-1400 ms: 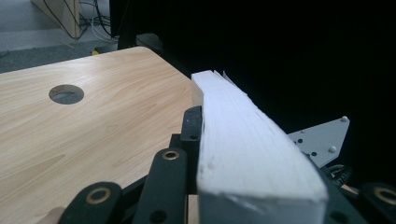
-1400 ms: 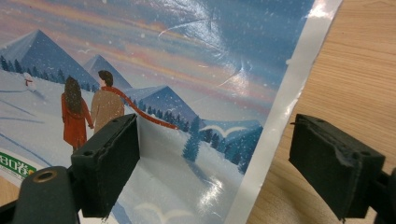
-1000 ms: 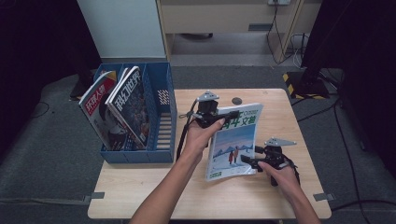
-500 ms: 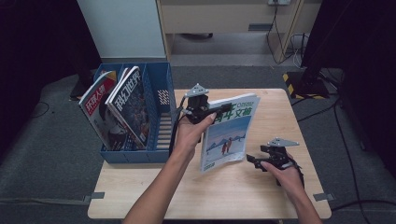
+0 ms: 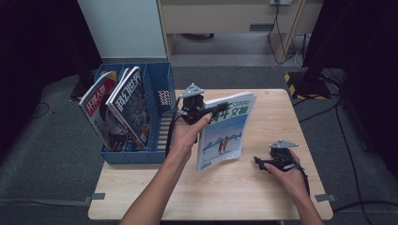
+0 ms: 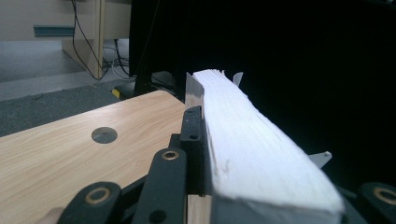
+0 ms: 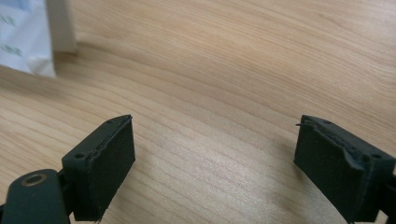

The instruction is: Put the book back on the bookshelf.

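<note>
Over the table's middle, the left gripper is clamped on the top edge of a magazine, cover showing skiers and green lettering. Left gripper view confirms it: the white page block is pinched tight between the black jaws. The magazine stands nearly upright, tilted, its lower corner touching the wooden table or hanging just above it; I can't tell which.

Right gripper rests low near the table's right side, apart from the magazine. Its jaws have just been opening and now stand wide with nothing between them, only bare wood under the pads.

Blue file box sits at the table's left edge. 2 magazines already lean in its left compartments; the slot nearest the held magazine looks free.

Judged step: carry this one over and drop it into that free slot. To do it well:
- keep the pinch firm near the top edge, since the pages could fan or slip
- lift enough for the bottom edge to clear the box wall
- turn the magazine parallel to the dividers before lowering
- let it down spine or bottom edge first, releasing only once it's seated
- right gripper could steady the free lower corner if it swings.
</note>
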Demonstrator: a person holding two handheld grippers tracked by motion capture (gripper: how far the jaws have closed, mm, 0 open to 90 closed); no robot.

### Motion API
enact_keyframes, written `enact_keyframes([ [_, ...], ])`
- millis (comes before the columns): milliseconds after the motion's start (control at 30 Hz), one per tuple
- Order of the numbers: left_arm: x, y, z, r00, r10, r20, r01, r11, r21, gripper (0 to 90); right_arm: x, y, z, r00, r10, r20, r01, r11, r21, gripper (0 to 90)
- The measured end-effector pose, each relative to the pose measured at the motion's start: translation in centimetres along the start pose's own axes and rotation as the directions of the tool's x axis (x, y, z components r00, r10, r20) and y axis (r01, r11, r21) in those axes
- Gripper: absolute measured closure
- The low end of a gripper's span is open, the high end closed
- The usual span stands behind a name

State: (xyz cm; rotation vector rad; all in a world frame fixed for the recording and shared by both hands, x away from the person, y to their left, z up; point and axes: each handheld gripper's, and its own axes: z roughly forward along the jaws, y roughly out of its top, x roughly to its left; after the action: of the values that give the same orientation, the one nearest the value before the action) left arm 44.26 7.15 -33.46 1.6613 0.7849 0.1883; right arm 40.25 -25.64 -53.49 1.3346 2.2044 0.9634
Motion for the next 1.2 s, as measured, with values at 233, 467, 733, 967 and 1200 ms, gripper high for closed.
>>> enact_keyframes([
  [233, 0.3, 0.4, -0.9, 0.9999, -0.001, -0.011, 0.001, 0.9996, -0.028, 73.0, -0.4, -0.3, 0.2, 0.9998, -0.004, 0.017, 0.004, 1.000, -0.002, 10.5],
  [467, 0.4, 0.8, -1.8, 0.9997, 0.002, -0.022, -0.003, 0.9991, -0.042, 73.0, -0.3, -0.3, 0.3, 0.9996, 0.005, 0.026, -0.005, 1.000, 0.003, 9.2],
  [733, 0.5, 1.1, -2.7, 0.9993, -0.008, -0.036, 0.006, 0.9981, -0.061, 72.9, -0.3, -0.3, 0.2, 0.9995, 0.012, 0.028, -0.012, 1.000, 0.008, 7.7],
  [967, 0.8, 1.2, -3.4, 0.9985, -0.014, -0.052, 0.010, 0.9967, -0.080, 72.9, -0.3, -0.3, 0.2, 0.9995, 0.014, 0.030, -0.014, 1.000, 0.011, 7.3],
  [1200, 1.1, 1.3, -4.1, 0.9978, -0.019, -0.064, 0.014, 0.9962, -0.086, 72.9, -0.3, -0.3, 0.2, 0.9995, 0.014, 0.030, -0.014, 1.000, 0.011, 7.3],
])
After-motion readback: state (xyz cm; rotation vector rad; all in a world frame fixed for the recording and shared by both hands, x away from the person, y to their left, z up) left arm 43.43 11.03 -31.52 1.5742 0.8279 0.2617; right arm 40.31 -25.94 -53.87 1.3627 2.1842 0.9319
